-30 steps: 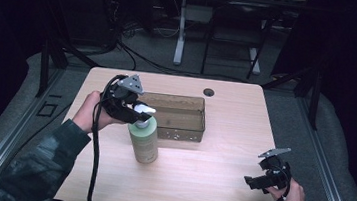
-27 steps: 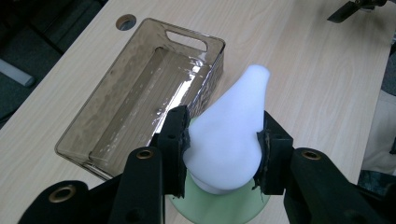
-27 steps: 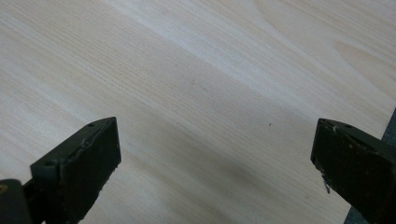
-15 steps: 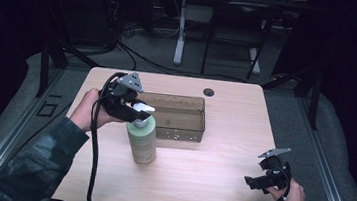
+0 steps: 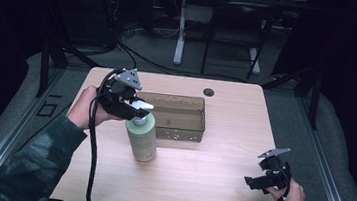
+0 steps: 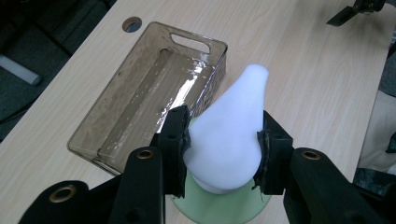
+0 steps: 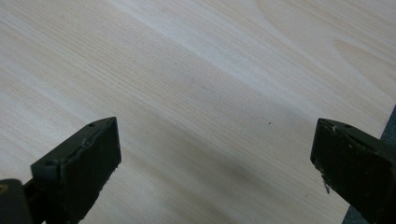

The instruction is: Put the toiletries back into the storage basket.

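Note:
A pale green pump bottle stands upright on the wooden table, just in front of a smoky clear plastic bin. My left gripper is shut on the bottle's white pump head, one black jaw on each side. The green bottle shoulder shows below the jaws, with the bin beyond. My right gripper sits low near the table's front right corner, open, with bare wood between its jaws.
A round cable hole lies in the tabletop behind the bin. A black cable trails from the left gripper over the front edge. Dark floor, desk legs and cables lie beyond the table's far edge.
The left gripper and the bottle it holds have shifted slightly toward the bin. The right gripper has stayed put.

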The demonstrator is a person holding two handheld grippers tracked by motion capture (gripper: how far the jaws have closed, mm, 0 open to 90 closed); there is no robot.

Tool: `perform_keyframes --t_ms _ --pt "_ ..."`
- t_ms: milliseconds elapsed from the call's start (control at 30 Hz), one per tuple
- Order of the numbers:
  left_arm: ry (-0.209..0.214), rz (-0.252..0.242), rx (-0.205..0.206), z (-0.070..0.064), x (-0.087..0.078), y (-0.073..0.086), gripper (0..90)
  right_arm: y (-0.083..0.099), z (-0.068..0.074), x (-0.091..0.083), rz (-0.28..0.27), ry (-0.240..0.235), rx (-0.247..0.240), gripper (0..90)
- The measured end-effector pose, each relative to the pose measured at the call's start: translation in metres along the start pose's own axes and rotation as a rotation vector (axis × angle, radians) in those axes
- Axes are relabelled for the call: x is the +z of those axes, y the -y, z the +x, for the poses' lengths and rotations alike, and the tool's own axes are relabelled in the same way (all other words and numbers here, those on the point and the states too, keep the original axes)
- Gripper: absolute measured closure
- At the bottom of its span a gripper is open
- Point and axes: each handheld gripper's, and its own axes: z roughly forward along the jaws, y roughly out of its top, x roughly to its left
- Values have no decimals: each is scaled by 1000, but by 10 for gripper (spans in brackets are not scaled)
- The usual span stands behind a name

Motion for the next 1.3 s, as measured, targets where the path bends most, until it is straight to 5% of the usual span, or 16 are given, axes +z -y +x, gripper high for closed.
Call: perform_keyframes --t_ms 1300 --pt "-24 19 0 11 -17 -17 616 1 -2 -2 -9 9 5 16"
